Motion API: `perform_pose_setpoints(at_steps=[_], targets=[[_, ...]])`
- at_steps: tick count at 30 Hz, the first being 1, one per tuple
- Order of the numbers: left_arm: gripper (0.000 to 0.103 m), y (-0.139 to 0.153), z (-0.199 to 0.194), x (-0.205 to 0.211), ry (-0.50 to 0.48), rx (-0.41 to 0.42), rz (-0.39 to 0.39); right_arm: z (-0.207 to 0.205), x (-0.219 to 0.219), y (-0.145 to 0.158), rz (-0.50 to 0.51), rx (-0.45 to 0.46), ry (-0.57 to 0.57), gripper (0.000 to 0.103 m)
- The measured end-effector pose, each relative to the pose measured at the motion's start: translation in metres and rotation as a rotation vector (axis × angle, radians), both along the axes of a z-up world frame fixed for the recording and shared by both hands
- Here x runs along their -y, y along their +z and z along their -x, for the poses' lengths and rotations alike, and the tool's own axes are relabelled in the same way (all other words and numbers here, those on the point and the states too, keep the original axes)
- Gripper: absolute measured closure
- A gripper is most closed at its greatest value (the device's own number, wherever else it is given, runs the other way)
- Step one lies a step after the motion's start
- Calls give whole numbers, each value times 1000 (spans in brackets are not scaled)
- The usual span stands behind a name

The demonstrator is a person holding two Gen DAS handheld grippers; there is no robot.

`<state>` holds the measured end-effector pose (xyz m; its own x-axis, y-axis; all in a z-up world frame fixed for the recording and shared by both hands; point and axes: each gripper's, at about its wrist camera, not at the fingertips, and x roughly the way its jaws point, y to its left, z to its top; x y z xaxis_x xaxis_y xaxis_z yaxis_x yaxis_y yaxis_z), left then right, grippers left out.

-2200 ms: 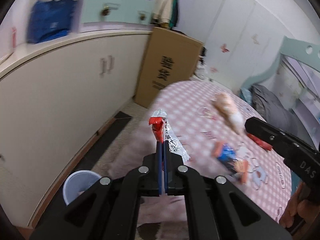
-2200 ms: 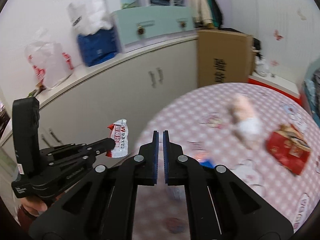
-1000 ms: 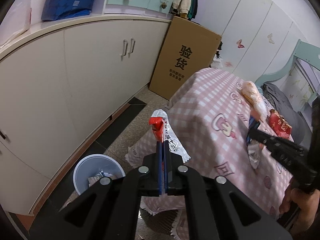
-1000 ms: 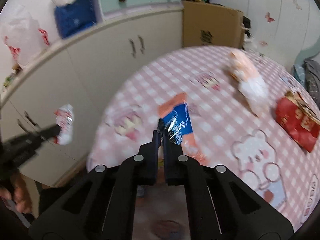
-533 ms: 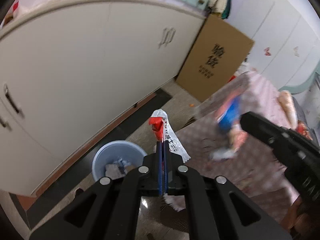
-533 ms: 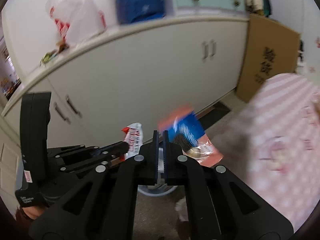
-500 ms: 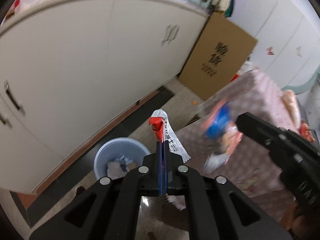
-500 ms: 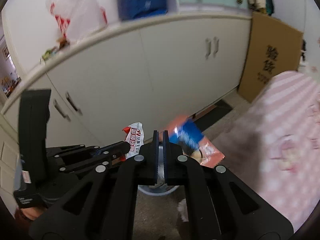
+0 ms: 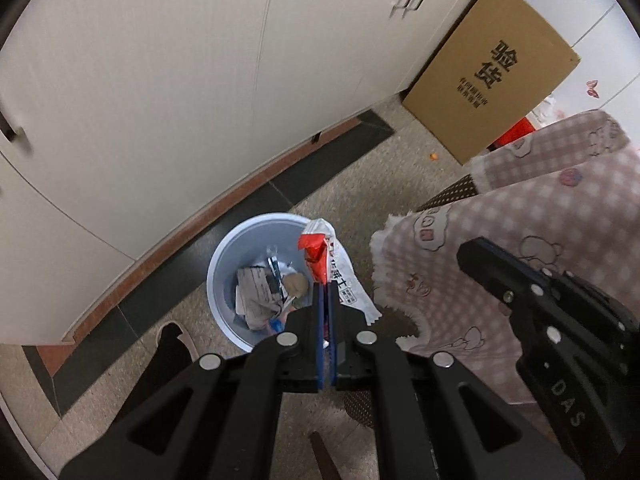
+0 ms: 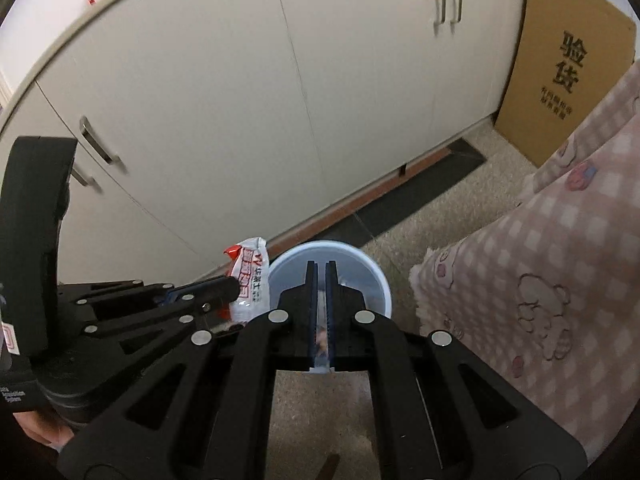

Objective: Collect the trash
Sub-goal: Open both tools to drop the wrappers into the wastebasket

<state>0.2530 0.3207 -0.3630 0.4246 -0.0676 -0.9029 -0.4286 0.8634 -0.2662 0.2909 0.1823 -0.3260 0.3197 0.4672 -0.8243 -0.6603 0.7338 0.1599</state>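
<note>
My left gripper (image 9: 325, 286) is shut on a red and white snack wrapper (image 9: 334, 264) and holds it above the right rim of a pale blue trash bin (image 9: 224, 256) on the floor. The bin holds crumpled paper and other trash. My right gripper (image 10: 321, 266) hangs over the same bin (image 10: 376, 276) with its jaws slightly apart and nothing between the tips. In the right wrist view the left gripper (image 10: 236, 288) and its wrapper (image 10: 250, 280) sit just left of the bin. The right gripper also shows in the left wrist view (image 9: 472, 250).
White cabinets (image 9: 160, 80) run along the wall behind the bin. A cardboard box (image 9: 492, 72) leans at the far right. The pink checked tablecloth (image 9: 540, 248) hangs close to the right of the bin. A dark slipper (image 9: 168, 356) lies by the bin.
Both grippers have swung down over the bin. The blue and orange wrapper that the right gripper held is gone from its jaws, which now stand slightly apart.
</note>
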Motion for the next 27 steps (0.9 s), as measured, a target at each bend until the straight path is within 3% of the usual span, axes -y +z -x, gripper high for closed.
perform_pose_setpoints(at_steps=[8,9,12,19,27], targets=[[99,-10,-7,-3,6,-23,16,-1,-7,-13,18,-19,-11,98],[95,-10,-8,-3,9,-26,17,0,-6,-12,17,-16,-13,98],[46,-9,-8,-5,25,-31,13,1,-7,-9,16,-13,-25,98],[46,16,0,-5,54,8,-35,8,0,4,1,-1,-38,98],[44,101,28,1,120,182,-109,31,12,74,-85,102,-38,98]])
